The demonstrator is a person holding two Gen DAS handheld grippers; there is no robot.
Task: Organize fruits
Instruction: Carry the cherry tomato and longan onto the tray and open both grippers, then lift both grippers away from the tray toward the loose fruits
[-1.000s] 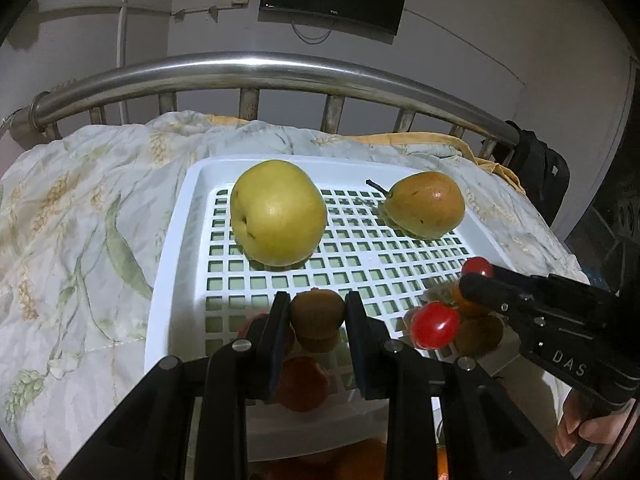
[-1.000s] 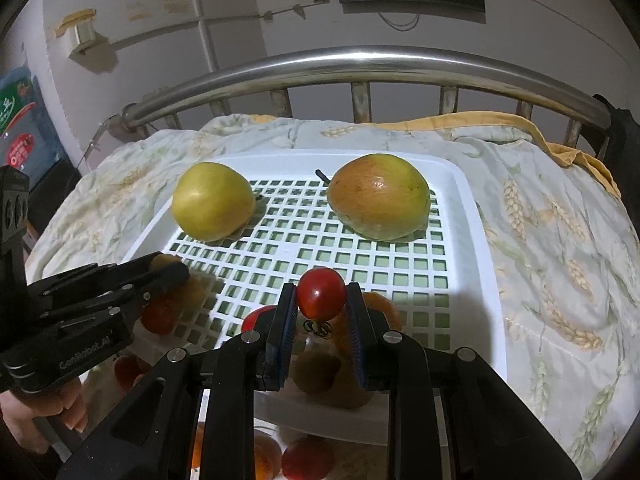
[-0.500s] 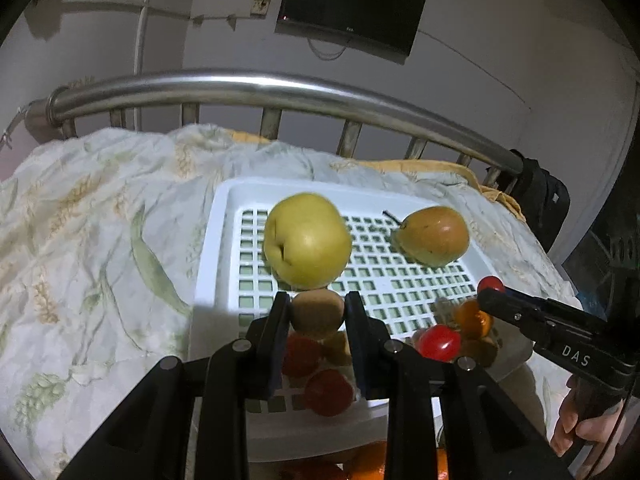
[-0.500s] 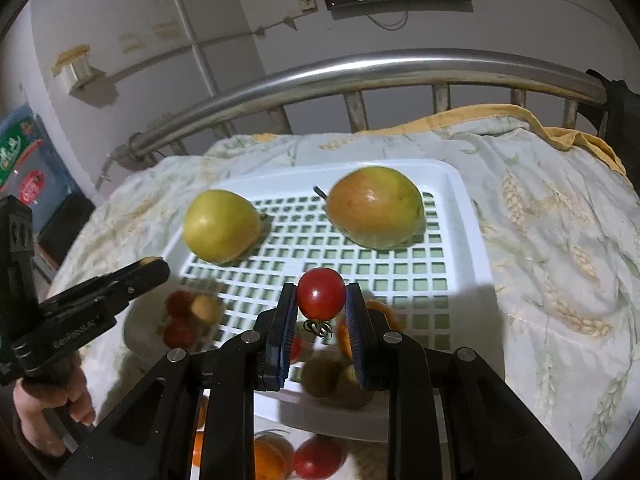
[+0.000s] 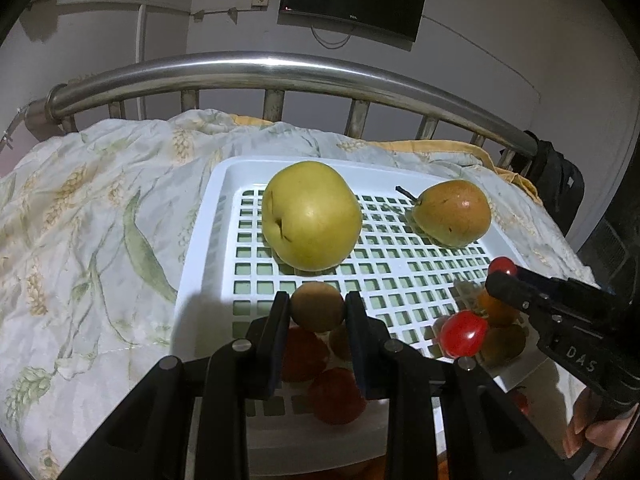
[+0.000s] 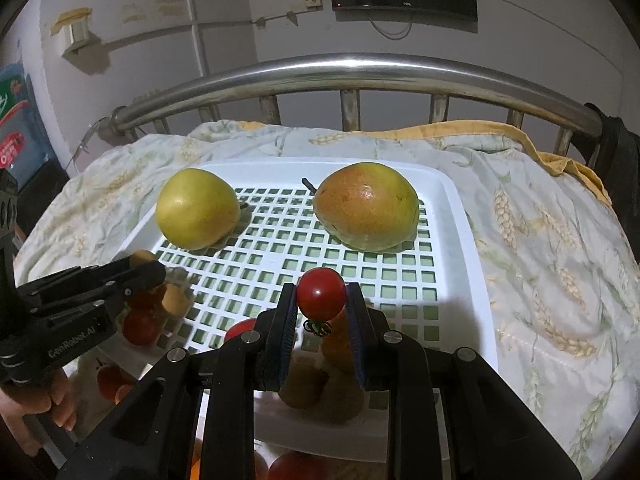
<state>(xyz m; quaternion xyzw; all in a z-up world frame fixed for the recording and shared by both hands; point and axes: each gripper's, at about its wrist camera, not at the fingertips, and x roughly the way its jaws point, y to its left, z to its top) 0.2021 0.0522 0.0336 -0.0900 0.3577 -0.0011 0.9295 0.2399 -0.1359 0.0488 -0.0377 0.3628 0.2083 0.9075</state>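
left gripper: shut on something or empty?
Shut on a small brown fruit, likely a kiwi. In the left wrist view both pads of the left gripper press its sides, held above the white tray.

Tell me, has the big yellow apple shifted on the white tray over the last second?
No. The yellow apple sits on the same back-left squares of the white tray, left of the pear, just as before.

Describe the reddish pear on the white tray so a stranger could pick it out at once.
Find the white slotted tray on the floral bedspread, in front of the metal bed rail. Two large fruits lie at its far end. The pear is the right one in the right wrist view, blushed orange-red with a dark stem, unlike the plain yellow-green fruit.
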